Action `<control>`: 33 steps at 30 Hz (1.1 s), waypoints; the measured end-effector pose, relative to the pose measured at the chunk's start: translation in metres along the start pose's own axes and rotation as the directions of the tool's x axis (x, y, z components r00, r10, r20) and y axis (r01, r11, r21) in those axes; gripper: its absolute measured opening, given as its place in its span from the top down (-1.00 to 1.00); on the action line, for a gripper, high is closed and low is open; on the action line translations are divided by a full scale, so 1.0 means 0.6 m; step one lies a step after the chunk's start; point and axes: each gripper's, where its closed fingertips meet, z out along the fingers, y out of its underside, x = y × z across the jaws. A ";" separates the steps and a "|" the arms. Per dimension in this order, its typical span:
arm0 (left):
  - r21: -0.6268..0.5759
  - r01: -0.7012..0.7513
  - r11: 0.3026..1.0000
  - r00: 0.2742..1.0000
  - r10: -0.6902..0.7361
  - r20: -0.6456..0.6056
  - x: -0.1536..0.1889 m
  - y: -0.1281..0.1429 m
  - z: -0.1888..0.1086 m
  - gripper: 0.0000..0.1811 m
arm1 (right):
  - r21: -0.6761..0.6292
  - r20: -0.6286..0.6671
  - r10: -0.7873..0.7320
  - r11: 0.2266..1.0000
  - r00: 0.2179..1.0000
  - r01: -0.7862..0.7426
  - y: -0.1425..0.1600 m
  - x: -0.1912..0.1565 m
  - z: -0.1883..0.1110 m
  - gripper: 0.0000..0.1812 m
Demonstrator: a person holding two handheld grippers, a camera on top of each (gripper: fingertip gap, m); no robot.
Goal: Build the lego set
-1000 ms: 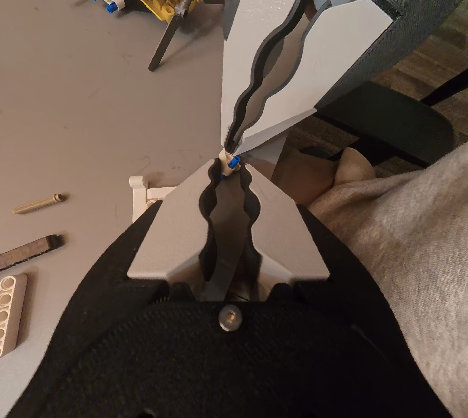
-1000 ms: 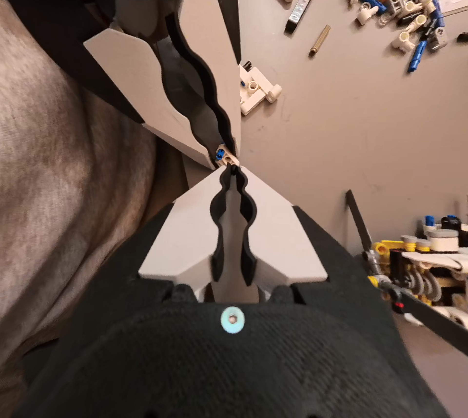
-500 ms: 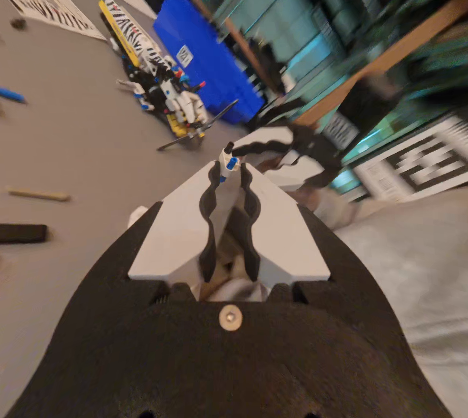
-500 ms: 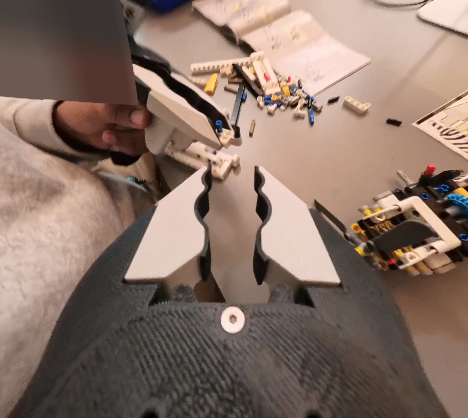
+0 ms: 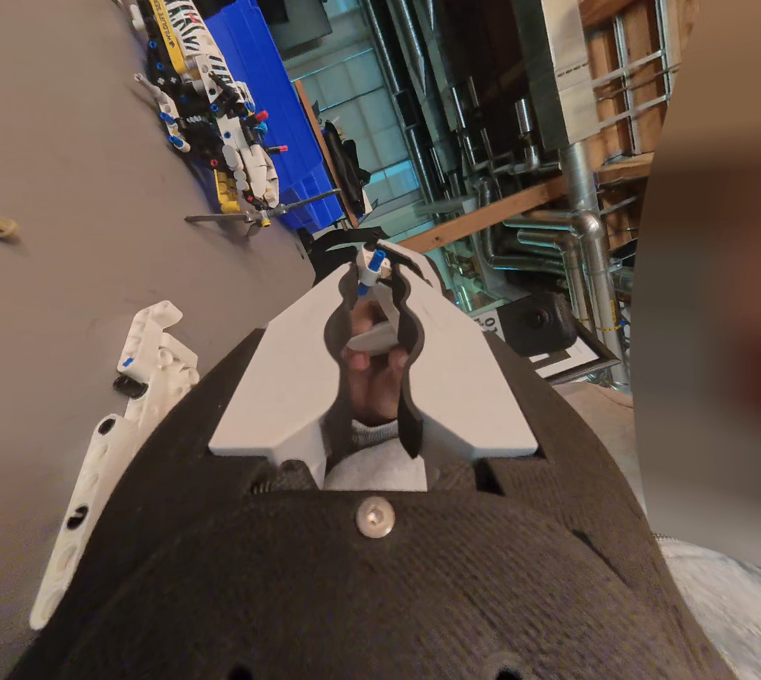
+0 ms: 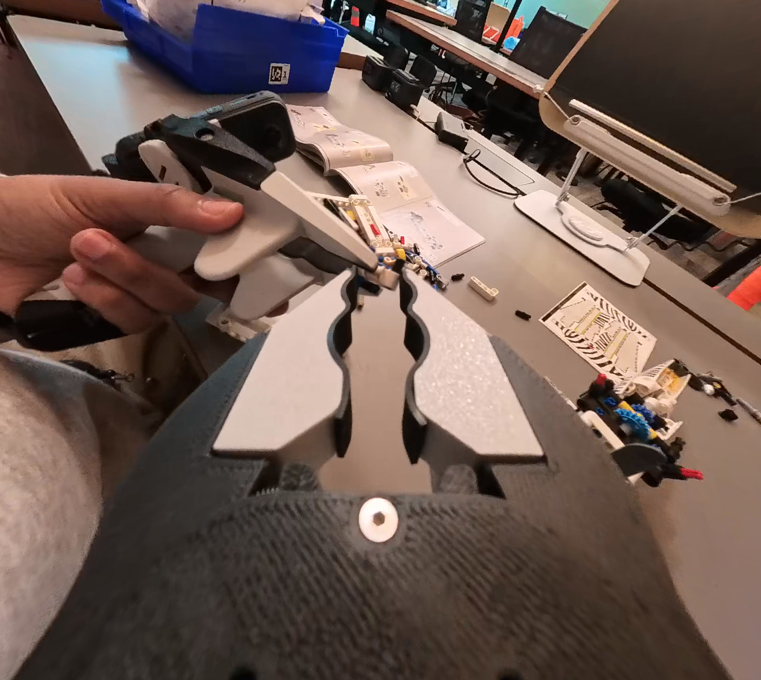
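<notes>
Right now the left gripper pinches a small white connector with a blue pin at its tips, lifted above the grey table. Facing it, the right gripper is parted and holds nothing. The half-built model waits off to the side. I judge the next move is carrying this piece there and aligning its pin with a hole.
</notes>
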 end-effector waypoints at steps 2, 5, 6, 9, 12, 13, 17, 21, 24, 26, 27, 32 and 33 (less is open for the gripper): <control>-0.024 -0.015 1.000 1.000 0.015 0.017 -0.003 0.005 -0.002 0.82 | -0.003 0.030 -0.001 1.000 1.000 0.001 0.003 -0.005 -0.003 0.90; -0.068 -0.046 0.997 0.996 0.051 0.075 -0.015 0.010 -0.006 0.70 | -0.005 0.068 0.018 1.000 0.998 -0.017 0.008 -0.013 -0.004 0.93; -0.083 -0.062 0.995 0.994 0.069 0.083 -0.015 0.010 -0.008 0.65 | -0.011 0.081 0.030 0.999 0.996 -0.030 0.011 -0.014 -0.004 0.94; -0.128 -0.110 0.986 0.986 0.125 0.115 -0.007 0.011 -0.019 0.54 | -0.036 0.115 0.053 0.998 0.992 -0.049 0.023 -0.012 -0.005 0.94; -0.183 -0.247 0.952 0.939 0.282 0.198 0.001 0.006 -0.035 0.48 | -0.112 0.169 0.054 0.993 0.984 -0.035 0.049 -0.014 -0.005 0.94; -0.204 -0.295 0.933 0.913 0.339 0.226 0.002 0.003 -0.040 0.47 | -0.156 0.207 0.061 0.987 0.977 -0.029 0.063 -0.020 -0.004 0.94; -0.376 -0.415 0.829 0.783 0.536 0.316 -0.022 0.006 -0.060 0.48 | -0.307 0.352 0.100 0.951 0.931 0.014 0.117 -0.052 -0.002 0.94; -0.683 -0.359 0.636 0.543 0.737 0.402 -0.106 0.031 -0.097 0.42 | -0.380 0.414 0.090 0.921 0.906 0.083 0.144 -0.058 -0.004 1.00; -0.739 -0.366 0.565 0.470 0.798 0.377 -0.121 0.034 -0.097 0.42 | -0.404 0.421 0.106 0.911 0.901 0.081 0.151 -0.058 -0.004 0.99; -0.770 -0.359 0.527 0.436 0.825 0.361 -0.128 0.035 -0.098 0.41 | -0.406 0.415 0.136 0.913 0.899 0.049 0.151 -0.060 -0.004 0.99; -0.787 -0.355 0.504 0.406 0.842 0.356 -0.134 0.032 -0.100 0.41 | -0.407 0.407 0.155 0.913 0.900 0.027 0.150 -0.060 -0.004 0.95; -0.843 -0.330 0.425 0.334 0.887 0.317 -0.148 0.033 -0.107 0.42 | -0.420 0.293 0.232 0.903 0.928 -0.093 0.150 -0.050 -0.004 0.79; -0.845 -0.326 0.425 0.337 0.887 0.316 -0.148 0.034 -0.107 0.42 | -0.420 0.267 0.238 0.901 0.934 -0.109 0.151 -0.050 -0.005 0.79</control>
